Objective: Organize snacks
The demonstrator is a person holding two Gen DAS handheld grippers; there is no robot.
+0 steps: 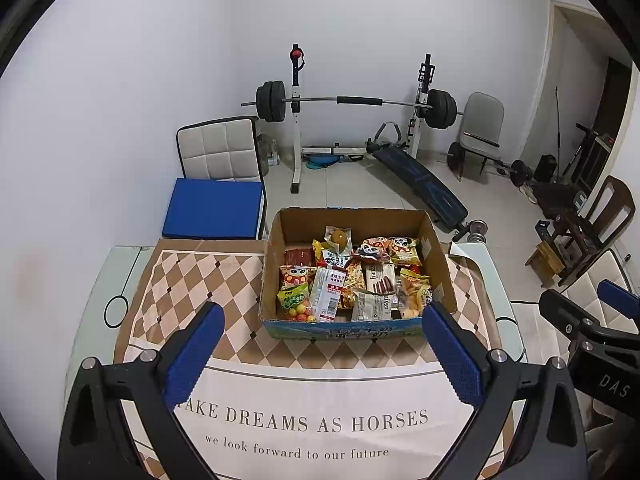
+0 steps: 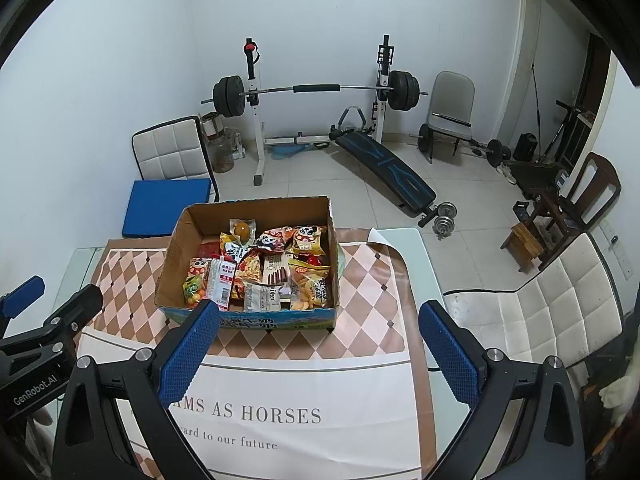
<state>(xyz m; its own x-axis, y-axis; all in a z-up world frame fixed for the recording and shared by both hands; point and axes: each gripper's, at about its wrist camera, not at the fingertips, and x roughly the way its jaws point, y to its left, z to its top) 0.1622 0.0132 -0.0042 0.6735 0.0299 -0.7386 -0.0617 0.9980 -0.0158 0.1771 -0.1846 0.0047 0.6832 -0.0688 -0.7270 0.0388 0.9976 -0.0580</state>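
Stood on a table (image 1: 120, 256) under a diamond-patterned cloth (image 1: 208, 280), lettered along the near edge. Bore one open cardboard box (image 1: 276, 240), set toward the far side, its far wall right at the table's far edge and its right wall nearer the cloth's right border than its left wall was to the left border. Held all the visible snacks (image 1: 352, 276): packets lying flat and overlapping in the box, none standing, none seen out on the cloth. Fitted two readings alike: snacks gathered into the box as an end, or a box of mixed snacks waiting to be sorted out; could not be settled from this moment. Left plenty of bare cloth on the near side and to the left of the box, less to the right. Crowded beyond the table by chairs on the left and right, with a barbell rack and bench further off on the floor. Hovered near the table's near edge, clear of the box: left gripper (image 1: 320, 344), jaws spread wide and holding nothing; right gripper (image 2: 318, 330), jaws likewise wide apart and bare, just beside the left one. Among the smallest things: a red-and-white carton (image 1: 329, 294), a pack of coloured candy balls (image 1: 295, 304), a sealed brown egg (image 1: 338, 237) at the far end.
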